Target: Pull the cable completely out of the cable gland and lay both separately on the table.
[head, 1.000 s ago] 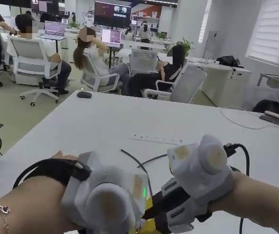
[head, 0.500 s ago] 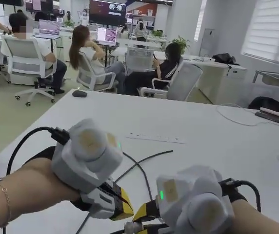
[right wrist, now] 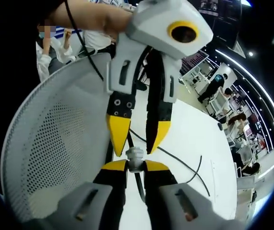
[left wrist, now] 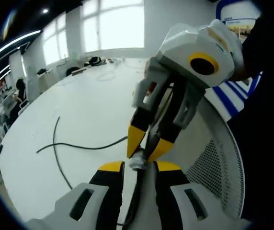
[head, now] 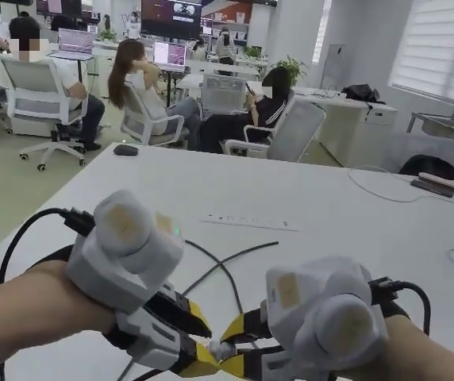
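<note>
Head view, 6 o'clock: tips have converged; right gripper [head: 233, 348] nips cable gland [head: 220, 349]; left gripper [head: 201, 349] straddles cable [head: 235, 258], grip unclear. Pull pending.

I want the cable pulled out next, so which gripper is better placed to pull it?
Left, probably. The cable runs between the parted jaws of the left gripper, while the right gripper looks shut on the cable gland and can hold it.

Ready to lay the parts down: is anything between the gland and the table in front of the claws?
Nothing visible. The gland sits between left claw and right claw at the table's near edge; a black cable lies ahead, bare top around it.
</note>
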Motion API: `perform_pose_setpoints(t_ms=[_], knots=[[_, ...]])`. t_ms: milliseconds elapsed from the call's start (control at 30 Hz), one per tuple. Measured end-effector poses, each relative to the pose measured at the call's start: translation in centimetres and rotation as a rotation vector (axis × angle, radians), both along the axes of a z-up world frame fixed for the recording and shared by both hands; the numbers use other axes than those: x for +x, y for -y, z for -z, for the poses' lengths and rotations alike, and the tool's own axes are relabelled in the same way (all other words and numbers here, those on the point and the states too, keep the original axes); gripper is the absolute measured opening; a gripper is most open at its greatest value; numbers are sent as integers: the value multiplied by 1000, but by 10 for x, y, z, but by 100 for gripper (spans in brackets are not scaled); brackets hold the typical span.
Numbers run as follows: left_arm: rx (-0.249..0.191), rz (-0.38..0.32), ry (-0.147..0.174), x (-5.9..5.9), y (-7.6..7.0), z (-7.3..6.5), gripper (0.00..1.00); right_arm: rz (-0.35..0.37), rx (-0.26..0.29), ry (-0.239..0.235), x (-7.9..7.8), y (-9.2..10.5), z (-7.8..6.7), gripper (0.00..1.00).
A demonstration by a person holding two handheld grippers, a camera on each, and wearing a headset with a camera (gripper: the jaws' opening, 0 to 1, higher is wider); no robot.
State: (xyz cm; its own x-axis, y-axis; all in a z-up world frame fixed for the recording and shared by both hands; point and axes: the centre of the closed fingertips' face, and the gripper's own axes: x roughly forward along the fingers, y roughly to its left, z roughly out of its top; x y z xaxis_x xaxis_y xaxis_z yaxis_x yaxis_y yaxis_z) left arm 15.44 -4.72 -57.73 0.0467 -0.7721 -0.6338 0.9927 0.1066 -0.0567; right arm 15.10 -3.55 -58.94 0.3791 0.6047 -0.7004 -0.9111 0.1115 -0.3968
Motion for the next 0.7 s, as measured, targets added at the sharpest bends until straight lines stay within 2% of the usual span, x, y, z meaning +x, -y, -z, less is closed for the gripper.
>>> perform_pose_setpoints(t_ms=[67, 167, 200, 300, 367, 433, 500, 533, 633, 700], knots=[[1, -16, -64, -4, -1, 3, 23, -10, -5, 4, -2, -1, -1, 11], [5, -22, -75, -1, -4, 6, 18, -28, 1, 4, -6, -2, -2, 11], [2, -20, -104, -4, -4, 7, 18, -38, -6, 15, -7, -3, -2, 11], [-6, -27, -152, -5, -4, 8, 17, -49, -14, 28, -9, -4, -2, 11], [-13, -30, -160, -4, -3, 7, 17, -52, -28, 60, -8, -4, -3, 11], [-17, -69, -233, -3, -3, 6, 16, -58, -58, 121, -6, -4, -3, 11], [-36, -59, -231, 1, -3, 6, 16, -66, -91, 182, -4, -3, -3, 10], [-42, -62, -244, 1, -2, 6, 16, -70, -106, 223, -3, -3, -3, 10], [-53, -107, -330, 1, -2, 6, 16, -63, -135, 301, -1, -3, -4, 10], [-78, -141, -391, 5, -2, 5, 16, -63, -162, 383, 2, -3, -8, 10]])
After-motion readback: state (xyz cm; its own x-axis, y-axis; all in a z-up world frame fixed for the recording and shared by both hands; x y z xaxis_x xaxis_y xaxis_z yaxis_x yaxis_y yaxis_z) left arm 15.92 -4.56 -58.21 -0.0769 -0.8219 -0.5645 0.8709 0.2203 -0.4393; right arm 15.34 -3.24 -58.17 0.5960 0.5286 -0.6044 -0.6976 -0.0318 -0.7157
